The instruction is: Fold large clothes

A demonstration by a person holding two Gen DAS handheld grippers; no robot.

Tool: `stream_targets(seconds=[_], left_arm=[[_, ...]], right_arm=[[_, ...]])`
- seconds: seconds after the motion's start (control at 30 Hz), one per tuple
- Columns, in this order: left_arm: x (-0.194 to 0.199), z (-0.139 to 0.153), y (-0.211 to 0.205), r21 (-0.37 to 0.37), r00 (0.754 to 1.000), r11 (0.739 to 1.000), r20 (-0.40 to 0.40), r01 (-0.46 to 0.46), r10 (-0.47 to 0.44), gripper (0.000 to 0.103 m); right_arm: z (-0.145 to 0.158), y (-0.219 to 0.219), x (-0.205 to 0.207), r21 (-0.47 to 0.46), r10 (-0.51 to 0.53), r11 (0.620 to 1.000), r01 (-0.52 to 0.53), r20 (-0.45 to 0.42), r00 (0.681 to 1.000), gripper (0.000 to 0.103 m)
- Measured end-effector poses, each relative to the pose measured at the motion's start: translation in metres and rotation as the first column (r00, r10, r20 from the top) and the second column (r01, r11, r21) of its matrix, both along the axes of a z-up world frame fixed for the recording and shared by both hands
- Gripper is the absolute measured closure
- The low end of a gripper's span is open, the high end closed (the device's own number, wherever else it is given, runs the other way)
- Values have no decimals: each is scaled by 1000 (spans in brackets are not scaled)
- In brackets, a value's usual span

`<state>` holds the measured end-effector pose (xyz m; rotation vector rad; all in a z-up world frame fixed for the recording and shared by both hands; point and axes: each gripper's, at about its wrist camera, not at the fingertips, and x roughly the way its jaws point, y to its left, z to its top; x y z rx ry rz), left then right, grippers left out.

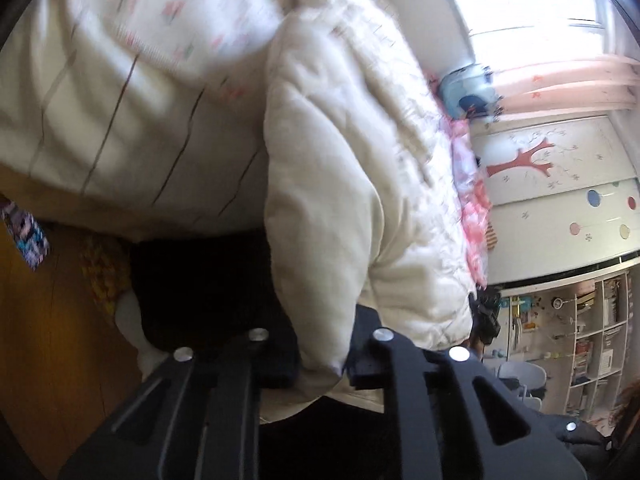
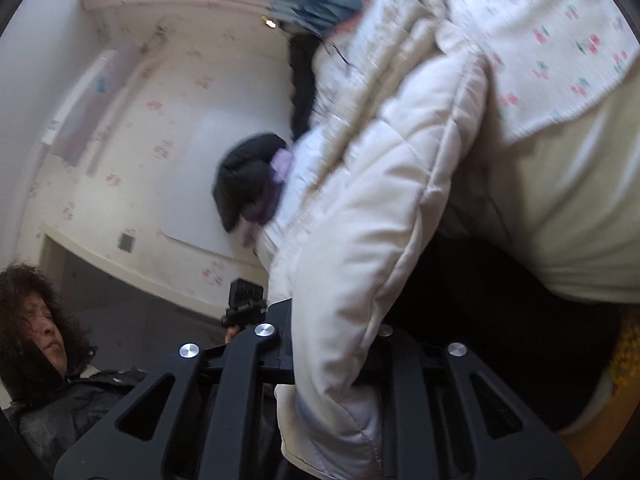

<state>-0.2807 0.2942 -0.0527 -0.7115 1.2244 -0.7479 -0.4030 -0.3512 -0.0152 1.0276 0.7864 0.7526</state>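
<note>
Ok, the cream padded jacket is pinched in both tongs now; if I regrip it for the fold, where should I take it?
Probably along the stitched edge. The jacket hangs as a thick, puffy fold between the left tongs and the right tongs, and both are shut on its thin seamed rim. Come in from below, fingers across the hem, since the padded middle looks too bulky to pinch firmly.

a white bookshelf full of small things stands at the right, with a cupboard door bearing a red tree above it, a bright window higher still, and wooden floor far left.
</note>
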Motion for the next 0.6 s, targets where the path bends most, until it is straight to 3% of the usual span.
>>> stream_targets(seconds=[0.2,0.33,0.43,0.6], left_arm=[[-13,67,6,-92,990,996,137,-8,21,90],[-24,90,6,-121,983,992,183,28,-5,90],[-26,88,7,-117,983,992,183,55,-33,90],[-19,51,19,-142,998,990,66,7,2,90]], right_arm=[[35,-1,-6,75,-27,997,17,145,989,90],[50,-1,-9,79,-6,997,-9,197,980,90],[44,-6,-15,94,-14,996,-3,189,982,90],[15,-11,-14,88,-6,996,-3,95,996,90]])
